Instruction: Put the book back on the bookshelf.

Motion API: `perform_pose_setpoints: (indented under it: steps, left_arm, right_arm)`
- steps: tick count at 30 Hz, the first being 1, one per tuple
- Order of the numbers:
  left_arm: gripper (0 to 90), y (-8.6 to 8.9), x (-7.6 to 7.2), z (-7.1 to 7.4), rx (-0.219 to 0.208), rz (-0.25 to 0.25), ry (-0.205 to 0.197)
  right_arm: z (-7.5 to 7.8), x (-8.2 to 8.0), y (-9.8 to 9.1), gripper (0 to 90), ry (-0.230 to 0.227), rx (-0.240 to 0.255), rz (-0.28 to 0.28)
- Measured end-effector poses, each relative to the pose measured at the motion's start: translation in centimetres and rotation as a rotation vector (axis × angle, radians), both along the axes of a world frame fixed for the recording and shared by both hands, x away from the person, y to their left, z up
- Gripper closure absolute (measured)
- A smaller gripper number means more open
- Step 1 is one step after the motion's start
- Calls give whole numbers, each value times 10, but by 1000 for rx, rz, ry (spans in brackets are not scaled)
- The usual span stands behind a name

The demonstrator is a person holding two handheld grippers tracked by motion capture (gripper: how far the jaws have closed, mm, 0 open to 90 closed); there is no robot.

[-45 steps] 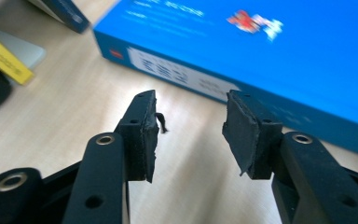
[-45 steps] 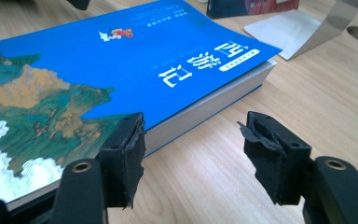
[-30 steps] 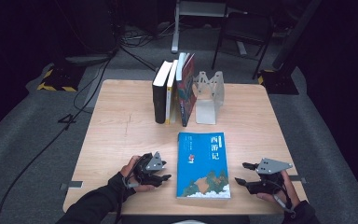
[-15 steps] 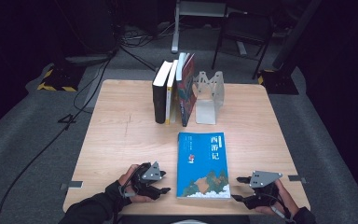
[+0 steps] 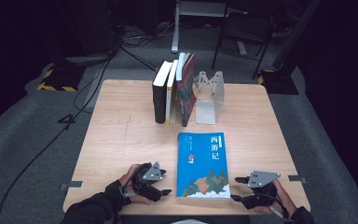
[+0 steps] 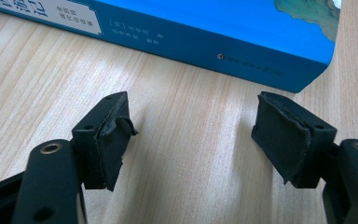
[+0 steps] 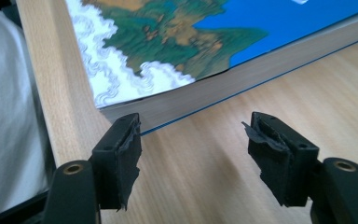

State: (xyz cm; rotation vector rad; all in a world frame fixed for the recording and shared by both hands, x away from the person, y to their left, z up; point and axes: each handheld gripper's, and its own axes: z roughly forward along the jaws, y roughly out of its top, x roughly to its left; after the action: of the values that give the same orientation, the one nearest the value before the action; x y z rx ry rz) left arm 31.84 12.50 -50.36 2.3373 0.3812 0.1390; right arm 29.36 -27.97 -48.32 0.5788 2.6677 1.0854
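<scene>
While everything sits on one wooden table [image 5: 121,140], the biggest single item is the one blue book [image 5: 202,164] lying flat, cover up, near the 6 o'clock edge of the tabletop. Up toward 12 o'clock there's a row of what looks like four upright books [image 5: 173,91], though the back ones overlap so I can't swear to the count, leaning by one metal bookend [image 5: 209,97] at their 3 o'clock side. Then two hand-held grippers, one per hand. Left gripper [image 5: 161,186] rests at 9 o'clock of the blue book, just beside its spine; its jaws have just been opening and stand well apart with only bare wood between them, gripping nothing. Right gripper [image 5: 237,189] is at the book's 4 o'clock corner, jaws spread wide too, empty, with one pad [image 7: 121,158] close to the page edge but not clamping it.
</scene>
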Motion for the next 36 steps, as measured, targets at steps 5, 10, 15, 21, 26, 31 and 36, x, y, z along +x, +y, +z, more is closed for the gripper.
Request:
perform_pose_setpoints:
  steps: [5,10,15,21,26,31,36]
  left_arm:
    - [270,-1,3,0,-2,-5,0]
    - [267,-1,8,0,0,3,-1]
    - [266,-3,14,0,0,16,0]
    - [246,-5,22,0,2,37,0]
    - [242,-8,27,0,1,51,0]
    - [243,-6,24,1,17,46,9]
    - [237,-4,-2,3,38,-1,16]
  right_arm:
    - [16,7,-8,364,-1,112,-60]
    - [25,12,1,360,17,145,-63]
    - [22,19,12,339,77,133,-48]
    - [11,33,22,300,127,82,-63]
    - [10,36,21,286,124,79,-67]
    - [7,37,14,286,170,106,-61]
    - [4,35,20,272,211,129,-32]
